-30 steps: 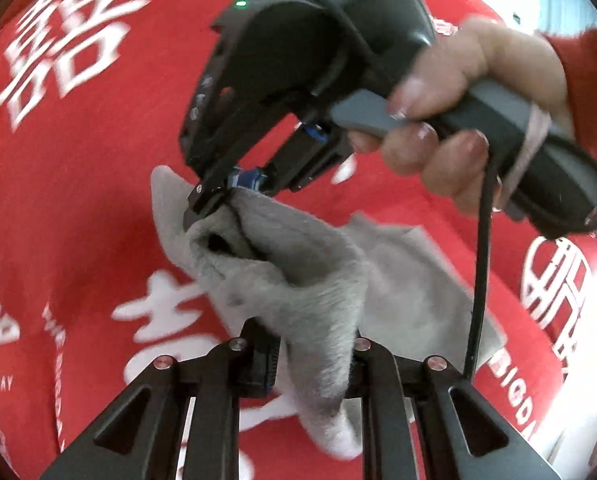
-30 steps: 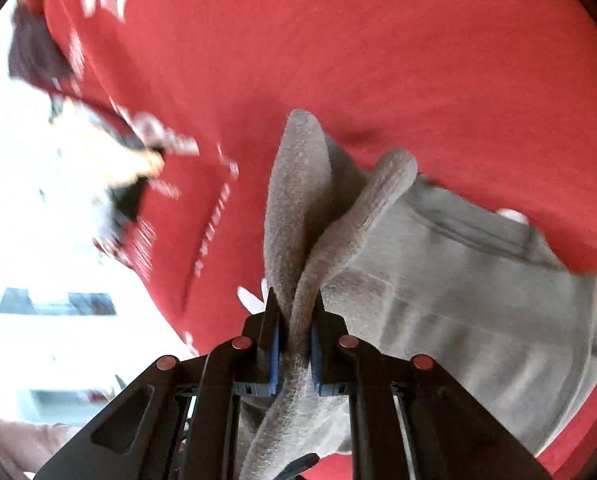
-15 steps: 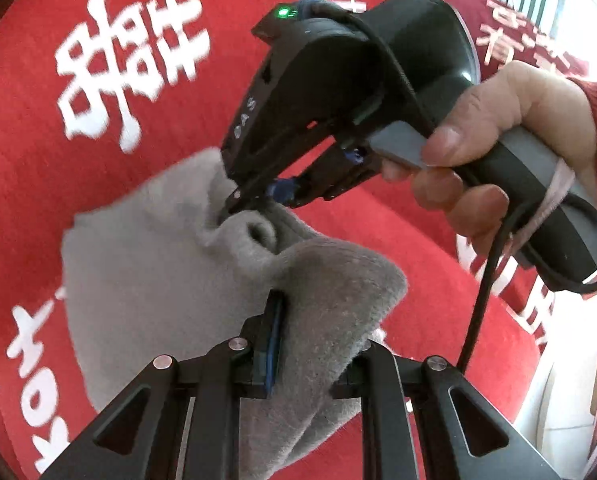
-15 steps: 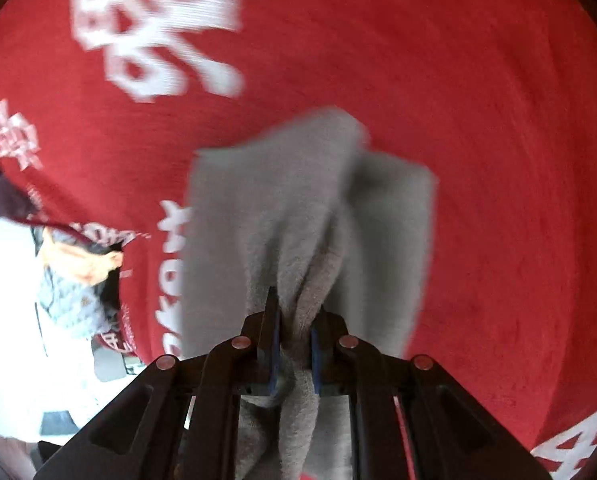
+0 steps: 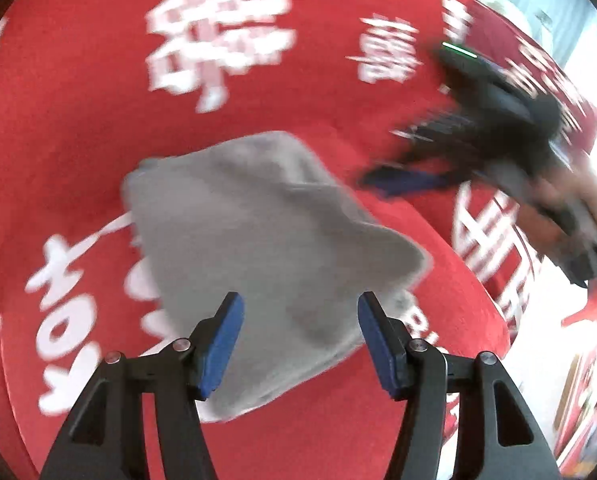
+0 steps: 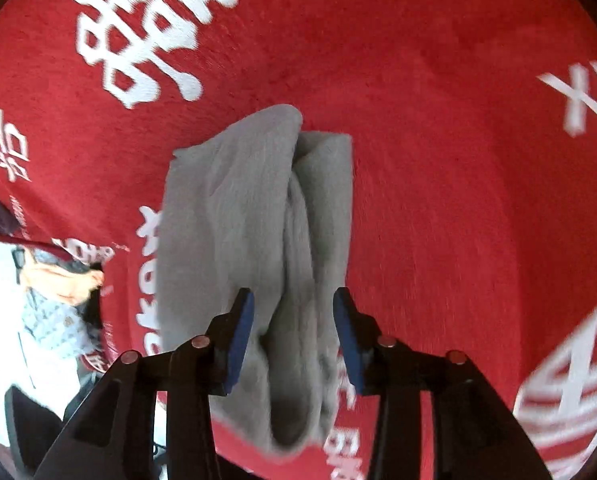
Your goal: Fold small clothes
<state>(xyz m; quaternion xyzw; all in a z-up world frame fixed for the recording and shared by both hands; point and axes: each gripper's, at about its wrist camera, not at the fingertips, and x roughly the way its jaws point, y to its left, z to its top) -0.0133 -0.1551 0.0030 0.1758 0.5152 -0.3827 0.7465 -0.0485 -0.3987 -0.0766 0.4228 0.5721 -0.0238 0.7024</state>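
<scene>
Red cloth with white lettering covers the tabletop; a grey sock lies on it.
Left wrist view: left hand-held gripper, jaws just opened, spread above the sock; right hand-held gripper blurred, apart. Right wrist view: its jaws just opened, sock loose between.

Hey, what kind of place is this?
Probably a home or staged room: a red cloth printed with white characters covers the table, a grey garment lies on it, and clutter shows beyond its edge.
</scene>
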